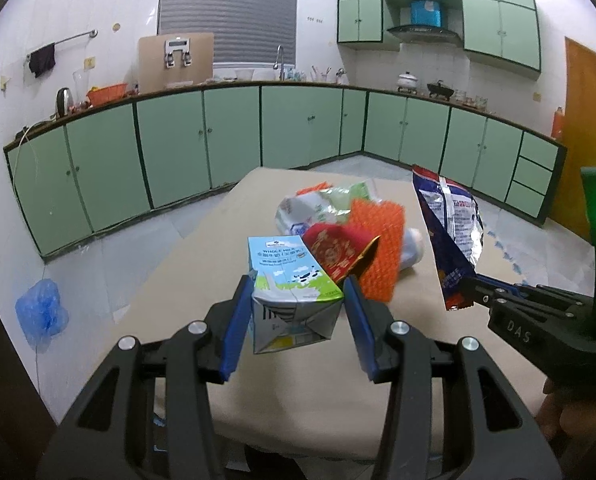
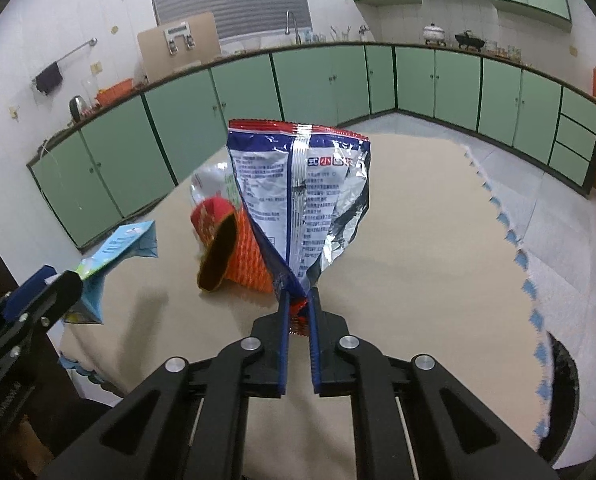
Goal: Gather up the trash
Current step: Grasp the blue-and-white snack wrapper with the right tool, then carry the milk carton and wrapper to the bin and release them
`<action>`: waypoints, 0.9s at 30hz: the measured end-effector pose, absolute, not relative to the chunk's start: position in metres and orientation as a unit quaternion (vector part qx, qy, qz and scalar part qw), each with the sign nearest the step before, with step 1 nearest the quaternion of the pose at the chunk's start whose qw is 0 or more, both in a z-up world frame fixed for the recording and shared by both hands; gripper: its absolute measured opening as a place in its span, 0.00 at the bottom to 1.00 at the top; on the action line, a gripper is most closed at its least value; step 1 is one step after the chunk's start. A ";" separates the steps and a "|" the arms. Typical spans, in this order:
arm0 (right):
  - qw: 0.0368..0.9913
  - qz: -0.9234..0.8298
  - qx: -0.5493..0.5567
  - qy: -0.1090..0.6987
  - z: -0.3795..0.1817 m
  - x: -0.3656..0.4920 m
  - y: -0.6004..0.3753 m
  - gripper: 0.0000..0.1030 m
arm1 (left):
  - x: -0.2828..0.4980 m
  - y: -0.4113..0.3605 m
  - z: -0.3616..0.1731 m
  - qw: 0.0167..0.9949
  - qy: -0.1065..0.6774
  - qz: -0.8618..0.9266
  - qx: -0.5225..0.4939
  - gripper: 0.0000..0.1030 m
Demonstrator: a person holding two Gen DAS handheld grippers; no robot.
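Both grippers lift trash clear of the table.
Left gripper (image 1: 298,312) clamps the milk carton (image 1: 294,292) at lower centre; right gripper (image 2: 298,308) pinches the snack bag (image 2: 298,196) mid-frame. Next, I judge: carry both to a bin, none visible.

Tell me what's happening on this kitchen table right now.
A person with a handheld gripper in each hand is clearing trash. The left gripper clamps a light blue whole-milk carton, held above the beige table. The right gripper is shut on the corner of a crinkled blue-and-silver foil snack bag. An orange mesh, a red packet and other wrappers remain piled on the table.
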State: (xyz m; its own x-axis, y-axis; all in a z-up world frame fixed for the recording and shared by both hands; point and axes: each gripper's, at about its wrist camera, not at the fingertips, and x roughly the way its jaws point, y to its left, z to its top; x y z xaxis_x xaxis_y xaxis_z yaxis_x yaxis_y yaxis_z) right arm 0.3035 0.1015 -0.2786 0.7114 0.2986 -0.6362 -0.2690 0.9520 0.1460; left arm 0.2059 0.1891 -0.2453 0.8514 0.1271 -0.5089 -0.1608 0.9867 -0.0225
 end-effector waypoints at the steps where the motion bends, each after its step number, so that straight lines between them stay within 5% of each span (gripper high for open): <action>1: 0.927 0.153 0.021 0.343 -0.274 0.300 0.099 0.08 | 0.205 0.187 -0.243 0.962 0.260 0.073 -0.031 0.43; 27: 0.949 0.087 0.065 0.295 -0.221 0.245 -0.020 0.07 | 0.185 0.072 -0.198 0.975 0.218 -0.037 0.018 0.43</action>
